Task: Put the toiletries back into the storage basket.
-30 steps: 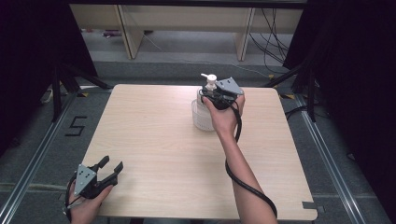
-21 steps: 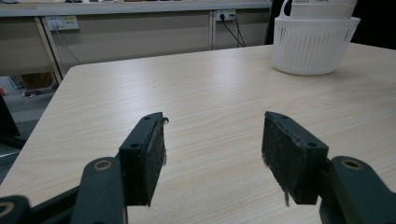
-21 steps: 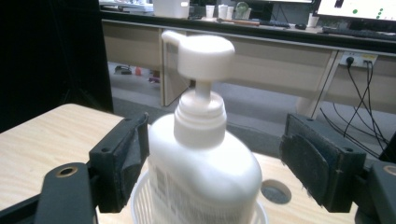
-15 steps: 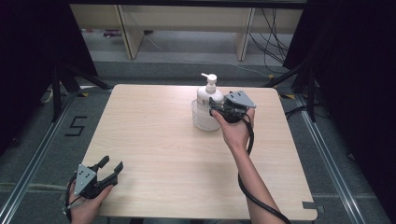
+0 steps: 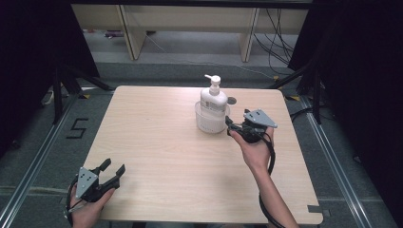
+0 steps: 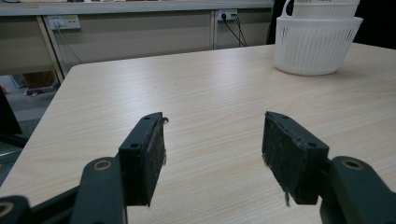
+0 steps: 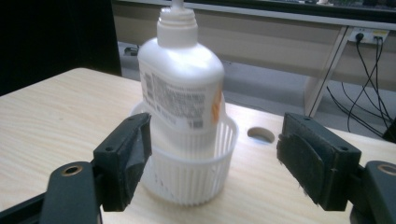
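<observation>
A white pump bottle (image 5: 213,99) stands leaning a little inside a small white ribbed basket (image 5: 209,124) at the table's far middle. My right gripper (image 5: 231,129) is just right of the basket, open, its jaws pointing at it with a small gap. In the right gripper view the bottle (image 7: 184,88) and basket (image 7: 196,175) sit just ahead of the open gripper (image 7: 217,142), which holds nothing. My left gripper (image 5: 113,172) rests open at the near left corner. In the left gripper view its jaws (image 6: 212,140) are spread over bare wood, with the basket (image 6: 317,46) far off.
The light wooden table (image 5: 157,142) has a round cable hole (image 5: 231,100) behind the basket. Wooden furniture legs and cables stand on the floor beyond the far edge. Dark curtains flank both sides.
My right gripper has come away from the bottle's top, moving right and toward the near side, and now sits beside the basket. The left gripper has not moved.
</observation>
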Demonstrator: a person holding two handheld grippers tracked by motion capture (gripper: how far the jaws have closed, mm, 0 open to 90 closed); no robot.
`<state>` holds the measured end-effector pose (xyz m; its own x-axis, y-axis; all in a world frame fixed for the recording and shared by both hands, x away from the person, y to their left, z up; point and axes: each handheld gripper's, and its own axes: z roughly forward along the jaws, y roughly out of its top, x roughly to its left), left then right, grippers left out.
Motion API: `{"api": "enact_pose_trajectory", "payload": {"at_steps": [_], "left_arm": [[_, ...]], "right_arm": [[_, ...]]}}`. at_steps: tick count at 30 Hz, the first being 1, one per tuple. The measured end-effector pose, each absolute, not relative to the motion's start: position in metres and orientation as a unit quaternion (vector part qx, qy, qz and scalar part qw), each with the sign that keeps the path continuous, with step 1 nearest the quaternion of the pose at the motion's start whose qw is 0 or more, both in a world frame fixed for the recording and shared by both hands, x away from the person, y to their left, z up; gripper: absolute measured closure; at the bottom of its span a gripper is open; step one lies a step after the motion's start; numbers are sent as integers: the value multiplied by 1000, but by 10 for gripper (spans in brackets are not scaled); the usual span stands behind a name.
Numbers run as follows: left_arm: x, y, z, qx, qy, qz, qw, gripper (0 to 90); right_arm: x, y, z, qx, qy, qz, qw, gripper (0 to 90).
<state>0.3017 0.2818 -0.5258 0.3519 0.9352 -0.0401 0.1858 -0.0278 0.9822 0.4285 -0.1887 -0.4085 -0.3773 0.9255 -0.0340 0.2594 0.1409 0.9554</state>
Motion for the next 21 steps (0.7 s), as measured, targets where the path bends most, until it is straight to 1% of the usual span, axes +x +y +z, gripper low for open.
{"api": "enact_pose_trajectory", "payload": {"at_steps": [1,4,6,9,11,16,19,21], "left_arm": [[302,282,-526,625,448,351,534,389],[302,282,-526,625,449,352,533,389],[302,282,-526,625,449,352,533,388],[302,282,-526,625,450,352,533,388],[302,282,-526,624,450,352,532,388],[302,282,-526,624,451,353,532,387],[302,282,-526,624,451,353,531,387],[302,282,-526,624,452,353,531,387]], "right_arm": [[426,-192,-410,437,674,483,347,263],[417,-201,-418,442,674,485,339,267],[412,-207,-423,444,675,478,345,269],[407,-212,-429,451,674,478,338,270],[401,-220,-439,453,680,476,325,274],[392,-232,-457,457,682,470,324,295],[385,-236,-468,474,676,472,308,297],[385,-240,-471,466,683,470,309,299]]}}
